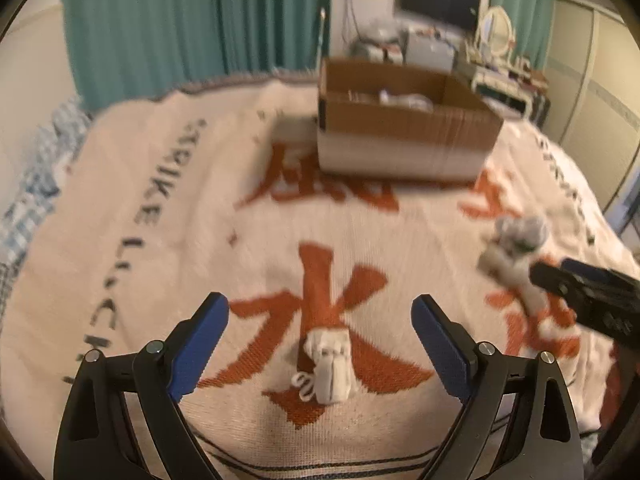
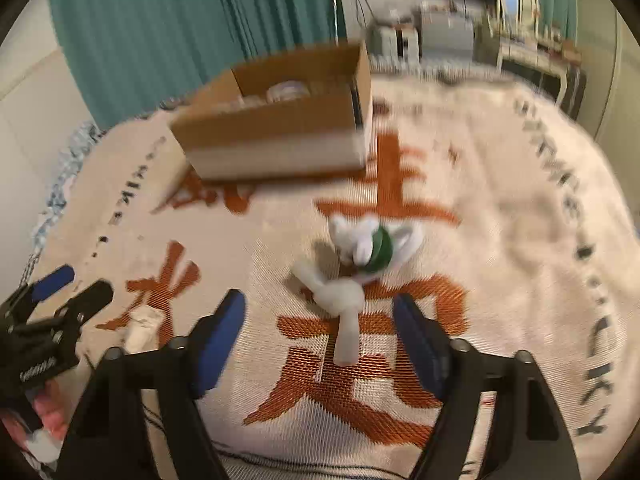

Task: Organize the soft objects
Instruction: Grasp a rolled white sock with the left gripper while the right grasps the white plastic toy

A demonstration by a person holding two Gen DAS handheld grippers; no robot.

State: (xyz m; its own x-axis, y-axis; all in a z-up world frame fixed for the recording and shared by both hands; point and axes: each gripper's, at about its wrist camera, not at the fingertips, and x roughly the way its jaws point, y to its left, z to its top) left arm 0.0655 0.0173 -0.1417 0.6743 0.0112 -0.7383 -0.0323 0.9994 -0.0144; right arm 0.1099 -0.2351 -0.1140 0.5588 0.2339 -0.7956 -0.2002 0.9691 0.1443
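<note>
Spread over the bed: a woven cream blanket [image 1: 168,208] with rust-red characters and black lettering. Far back, an open corrugated cardboard box [image 1: 404,128], pale items inside, blurred. Only in the right wrist view: a white plush toy [image 2: 352,276] with a green patch, one limb stretching toward the camera. Nearer the left gripper [image 1: 320,344], a small rolled white sock [image 1: 330,364], long axis running away from the lens. Left gripper jaws released, nothing between; right gripper [image 2: 320,344] likewise spread wide.
</note>
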